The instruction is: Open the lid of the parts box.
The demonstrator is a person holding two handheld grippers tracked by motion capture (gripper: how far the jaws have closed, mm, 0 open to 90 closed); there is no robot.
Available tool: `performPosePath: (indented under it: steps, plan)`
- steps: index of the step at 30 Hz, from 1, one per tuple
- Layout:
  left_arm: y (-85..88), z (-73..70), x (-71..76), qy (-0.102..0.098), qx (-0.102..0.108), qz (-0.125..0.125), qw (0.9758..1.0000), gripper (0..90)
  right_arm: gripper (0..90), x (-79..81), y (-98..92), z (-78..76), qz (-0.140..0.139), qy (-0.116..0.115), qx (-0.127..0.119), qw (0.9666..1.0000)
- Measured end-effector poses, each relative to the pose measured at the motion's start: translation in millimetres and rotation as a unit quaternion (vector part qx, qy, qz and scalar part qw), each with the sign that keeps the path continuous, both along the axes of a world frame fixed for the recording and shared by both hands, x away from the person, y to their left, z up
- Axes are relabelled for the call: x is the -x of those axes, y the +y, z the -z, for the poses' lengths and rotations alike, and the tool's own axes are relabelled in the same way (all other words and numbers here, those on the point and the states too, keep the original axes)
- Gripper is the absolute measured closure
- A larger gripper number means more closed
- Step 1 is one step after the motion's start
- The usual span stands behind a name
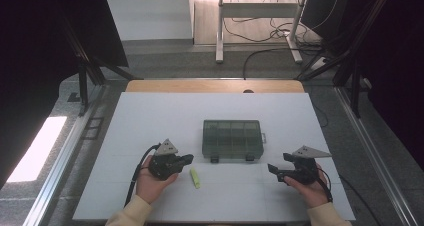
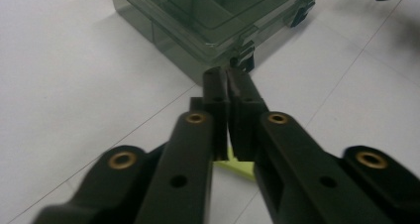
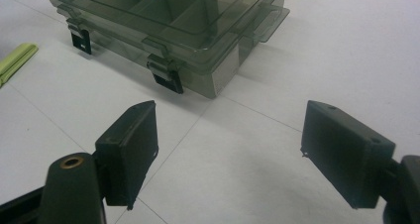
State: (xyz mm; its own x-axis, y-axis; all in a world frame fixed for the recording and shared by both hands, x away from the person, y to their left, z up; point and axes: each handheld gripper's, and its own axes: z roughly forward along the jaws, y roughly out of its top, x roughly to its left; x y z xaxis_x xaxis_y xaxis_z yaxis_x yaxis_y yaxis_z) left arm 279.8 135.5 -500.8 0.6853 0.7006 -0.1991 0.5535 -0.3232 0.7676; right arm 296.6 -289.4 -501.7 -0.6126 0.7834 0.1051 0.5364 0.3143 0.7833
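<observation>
Left gripper point(image 1: 186, 159) is hovering clenched, empty, over the yellow-green marker point(image 1: 194, 178) — box point(image 1: 233, 139) at one o'clock; right gripper point(image 1: 279, 166) is waiting released. Next: reopen, descend.

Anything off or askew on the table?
Nothing stands out. The compartment box sits square with lid down and both latches shut; the yellow-green marker lies flat beside the left tongs. No spills or damage.
</observation>
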Motion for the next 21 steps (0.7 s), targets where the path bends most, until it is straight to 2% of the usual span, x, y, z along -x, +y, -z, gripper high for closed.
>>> performPosePath:
  steps: [5,8,12,17,21]
  plan:
    - [-8.2,4.0,-11.2,0.007,-0.014,0.006,0.9999,90.0,22.2,0.9,-0.5,0.3,0.003,-0.001,0.003,1.0000]
    - [-14.3,8.6,-18.3,0.019,-0.012,0.006,0.9997,90.0,22.2,1.1,-2.5,0.2,0.010,-0.002,0.002,1.0000]
    - [-21.4,13.3,-26.1,0.022,-0.024,0.011,0.9994,90.0,22.2,1.4,-3.1,0.8,0.012,0.000,0.003,0.9999]
    - [-25.8,14.4,-29.3,0.019,-0.038,0.016,0.9990,90.0,22.2,4.0,-3.7,0.7,0.015,-0.002,0.006,0.9999]
    - [-28.3,17.2,-30.2,0.025,-0.043,0.014,0.9987,90.0,22.2,4.4,-5.7,0.9,0.019,-0.001,0.004,0.9998]
